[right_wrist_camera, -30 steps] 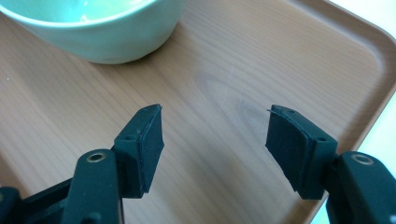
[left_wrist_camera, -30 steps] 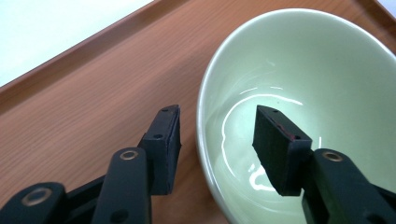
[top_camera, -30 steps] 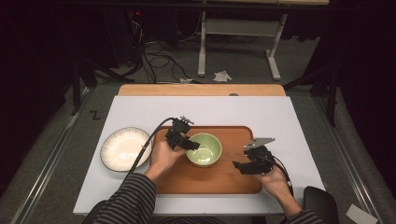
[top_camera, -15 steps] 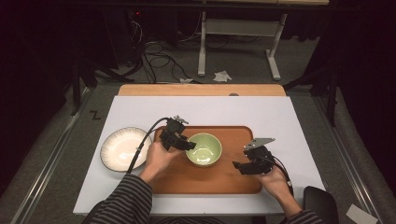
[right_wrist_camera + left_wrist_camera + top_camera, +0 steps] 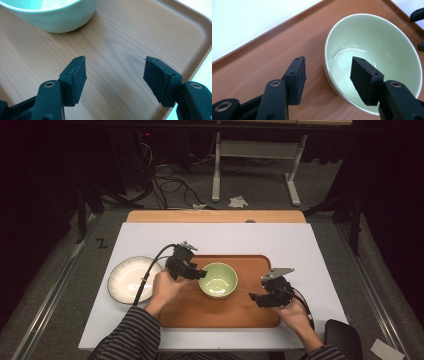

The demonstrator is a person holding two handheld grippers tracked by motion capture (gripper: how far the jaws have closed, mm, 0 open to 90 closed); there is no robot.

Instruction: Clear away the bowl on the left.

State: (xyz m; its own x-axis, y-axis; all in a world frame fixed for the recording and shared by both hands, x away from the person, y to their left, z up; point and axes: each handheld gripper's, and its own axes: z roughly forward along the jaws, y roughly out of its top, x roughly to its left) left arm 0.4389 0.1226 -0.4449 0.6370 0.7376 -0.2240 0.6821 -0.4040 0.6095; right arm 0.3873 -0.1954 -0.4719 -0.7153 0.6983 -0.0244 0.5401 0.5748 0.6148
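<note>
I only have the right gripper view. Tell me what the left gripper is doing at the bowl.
Observer: The left gripper is open with its jaws either side of the bowl rim, one outside and one over the inside. The pads are clear of it, and the jaws have just been opening.
Operator: Check inside the bowl.
Observer: It is empty, with just a glossy pale green inside.
Operator: Report anything beside the tray.
Observer: A white plate lies on the table just off the left edge of the tray, under the left gripper's cable.
</note>
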